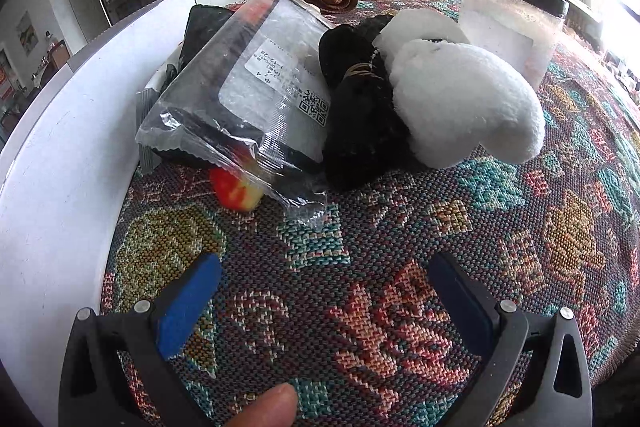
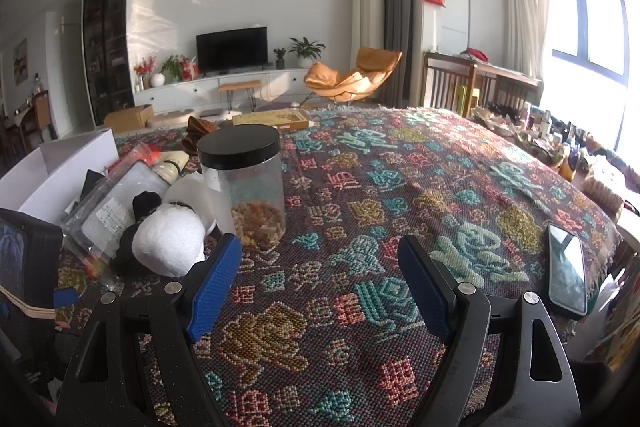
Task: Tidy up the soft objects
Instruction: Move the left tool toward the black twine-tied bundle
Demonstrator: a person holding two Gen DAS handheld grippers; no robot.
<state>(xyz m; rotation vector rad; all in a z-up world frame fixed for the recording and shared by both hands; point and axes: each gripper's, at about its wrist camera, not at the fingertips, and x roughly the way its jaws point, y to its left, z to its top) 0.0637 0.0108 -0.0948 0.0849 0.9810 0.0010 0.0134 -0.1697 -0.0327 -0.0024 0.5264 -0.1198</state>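
Note:
A black-and-white plush panda [image 1: 440, 95] lies on the patterned tablecloth [image 1: 400, 267], just ahead of my left gripper [image 1: 324, 267], which is open and empty above the cloth. A clear plastic bag holding a dark item [image 1: 248, 91] leans against the panda's left side, with a small red-and-yellow soft fruit [image 1: 236, 191] under its edge. In the right wrist view the panda [image 2: 168, 239] sits far left beside the bag [image 2: 108, 207]. My right gripper [image 2: 320, 251] is open and empty over the cloth.
A clear jar with a black lid [image 2: 244, 187] stands right of the panda; it also shows in the left wrist view [image 1: 512, 27]. A white box [image 1: 60, 167] lies along the left. A phone [image 2: 568, 275] lies near the right edge. A flat cardboard box [image 2: 272, 119] lies far back.

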